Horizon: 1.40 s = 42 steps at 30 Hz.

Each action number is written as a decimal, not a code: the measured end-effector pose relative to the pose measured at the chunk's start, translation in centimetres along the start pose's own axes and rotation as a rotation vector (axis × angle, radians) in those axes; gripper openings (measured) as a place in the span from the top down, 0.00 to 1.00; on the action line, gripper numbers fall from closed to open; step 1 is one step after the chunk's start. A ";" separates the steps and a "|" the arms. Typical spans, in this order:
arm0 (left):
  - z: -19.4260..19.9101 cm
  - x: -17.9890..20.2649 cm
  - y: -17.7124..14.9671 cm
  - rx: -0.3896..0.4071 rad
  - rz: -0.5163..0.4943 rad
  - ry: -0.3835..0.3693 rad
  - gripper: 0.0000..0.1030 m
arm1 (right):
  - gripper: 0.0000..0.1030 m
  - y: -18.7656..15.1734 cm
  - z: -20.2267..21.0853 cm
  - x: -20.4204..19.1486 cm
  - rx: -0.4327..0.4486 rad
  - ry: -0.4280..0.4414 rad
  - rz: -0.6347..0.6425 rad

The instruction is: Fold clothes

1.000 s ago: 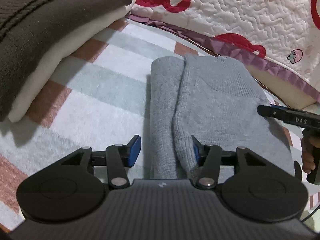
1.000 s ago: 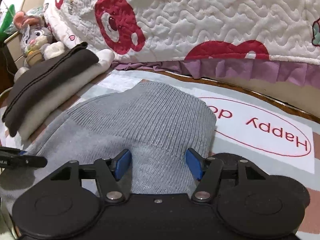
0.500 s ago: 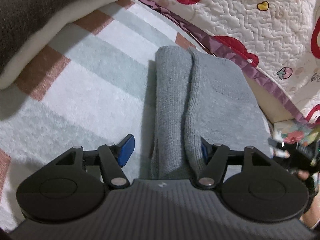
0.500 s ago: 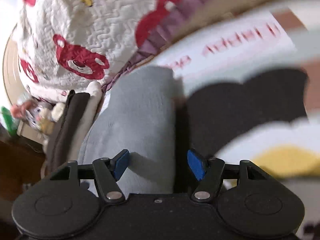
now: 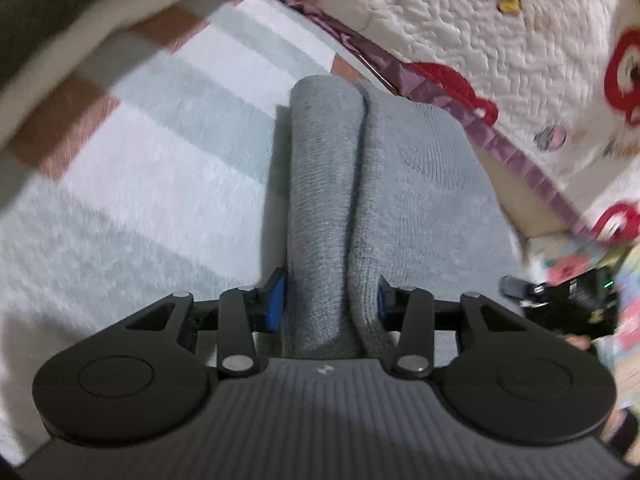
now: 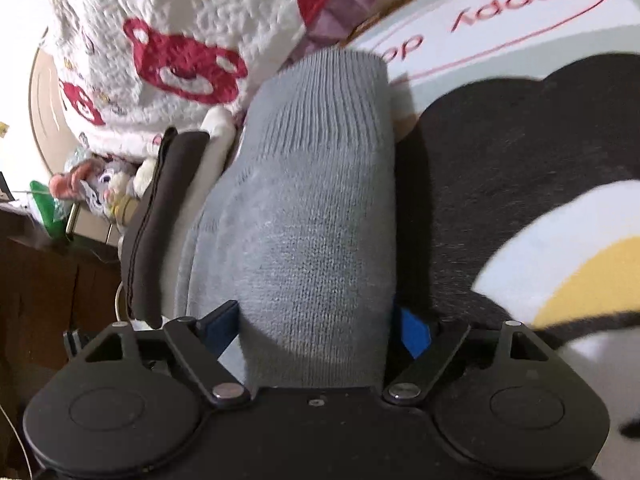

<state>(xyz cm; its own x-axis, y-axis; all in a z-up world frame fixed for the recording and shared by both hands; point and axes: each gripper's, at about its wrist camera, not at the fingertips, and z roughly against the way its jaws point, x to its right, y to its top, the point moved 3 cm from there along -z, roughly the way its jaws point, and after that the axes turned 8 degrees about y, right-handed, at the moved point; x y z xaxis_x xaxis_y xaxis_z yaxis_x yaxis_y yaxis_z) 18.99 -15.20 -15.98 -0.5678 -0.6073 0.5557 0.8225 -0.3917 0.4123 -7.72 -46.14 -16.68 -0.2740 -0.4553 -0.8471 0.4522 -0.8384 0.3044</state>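
Here the folded grey sweater (image 5: pixel 400 200) lies on a striped rug (image 5: pixel 140 184) beside a quilt (image 5: pixel 500 40) printed with red bears. The left gripper (image 5: pixel 328 300) has its jaws closed in on the near end of the sweater, both blue pads (image 5: pixel 276 300) pressed against the thick folded knit. The right gripper (image 6: pixel 316 328) grips the other end of the sweater (image 6: pixel 312 220) the same way, its jaws tight against the fabric on either side. A stack of dark and cream folded clothes (image 6: pixel 160 220) sits just beside the sweater, with a plush bunny (image 6: pixel 100 184) behind it.
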 end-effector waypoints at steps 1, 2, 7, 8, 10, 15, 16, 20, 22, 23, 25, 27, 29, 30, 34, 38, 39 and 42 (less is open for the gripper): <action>-0.2 -0.2 0.0 -0.001 0.012 -0.014 0.58 | 0.13 0.1 -0.1 -0.2 0.002 -0.005 0.015; -0.3 -0.4 0.1 -0.003 0.024 -0.028 0.57 | 0.12 0.2 -0.3 -0.4 0.005 -0.011 0.031; -1.1 -1.2 0.1 -0.005 0.071 -0.085 0.54 | 0.23 0.6 -1.0 -1.5 0.017 -0.037 0.108; -1.1 -1.0 0.1 0.001 0.060 -0.078 0.55 | 0.29 0.7 -1.1 -1.7 0.020 -0.043 0.124; -1.0 -0.2 -0.1 0.023 0.015 -0.054 0.63 | 0.37 0.6 -1.1 -2.8 0.034 -0.064 0.178; 0.2 3.8 -1.1 0.135 -0.213 0.036 0.69 | 0.43 -1.4 0.5 -8.6 0.109 -0.162 0.421; 0.3 4.3 -1.2 0.129 -0.216 0.015 0.69 | 0.44 -1.6 0.9 -9.2 0.117 -0.186 0.442; -0.7 4.7 -1.3 0.082 -0.206 0.003 0.68 | 0.43 -2.1 2.2 -8.6 0.125 -0.273 0.428; -1.3 4.2 -1.2 0.054 -0.177 0.017 0.61 | 0.43 -2.1 2.7 -6.8 0.125 -0.287 0.363; -1.5 3.7 -1.0 0.035 -0.132 0.003 0.59 | 0.43 -2.0 2.8 -5.6 0.133 -0.275 0.314; -1.9 2.7 -0.8 0.000 -0.059 -0.021 0.52 | 0.43 -1.7 3.0 -4.4 0.153 -0.237 0.246; -1.6 2.0 -1.1 -0.028 -0.032 -0.027 0.51 | 0.41 -1.5 2.7 -4.2 0.152 -0.209 0.228; -0.7 1.8 -1.7 -0.044 -0.049 -0.004 0.45 | 0.38 -1.0 2.6 -3.8 0.132 -0.190 0.210; -0.4 2.0 -2.1 -0.044 -0.087 0.004 0.41 | 0.38 -0.8 2.6 -3.6 0.121 -0.181 0.200; -0.8 1.6 -1.9 -0.053 -0.081 -0.035 0.40 | 0.37 -0.6 2.9 -3.6 0.063 -0.170 0.198; -1.1 0.4 -1.9 -0.030 0.083 -0.100 0.39 | 0.30 -0.7 2.9 -2.8 0.046 -0.157 0.158; -1.2 0.1 -2.1 -0.030 0.142 -0.115 0.39 | 0.29 -0.9 3.0 -2.2 0.056 -0.155 0.127; -1.7 0.0 -2.8 -0.054 0.281 -0.158 0.41 | 0.27 -1.6 3.4 -0.6 0.087 -0.129 0.017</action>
<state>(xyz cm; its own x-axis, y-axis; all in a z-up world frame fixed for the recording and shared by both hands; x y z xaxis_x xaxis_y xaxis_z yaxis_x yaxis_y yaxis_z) 16.78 -15.30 -18.34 -0.3125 -0.5841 0.7491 0.9461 -0.2625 0.1900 -11.11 -45.57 -15.18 -0.3760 -0.4993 -0.7806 0.3835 -0.8507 0.3594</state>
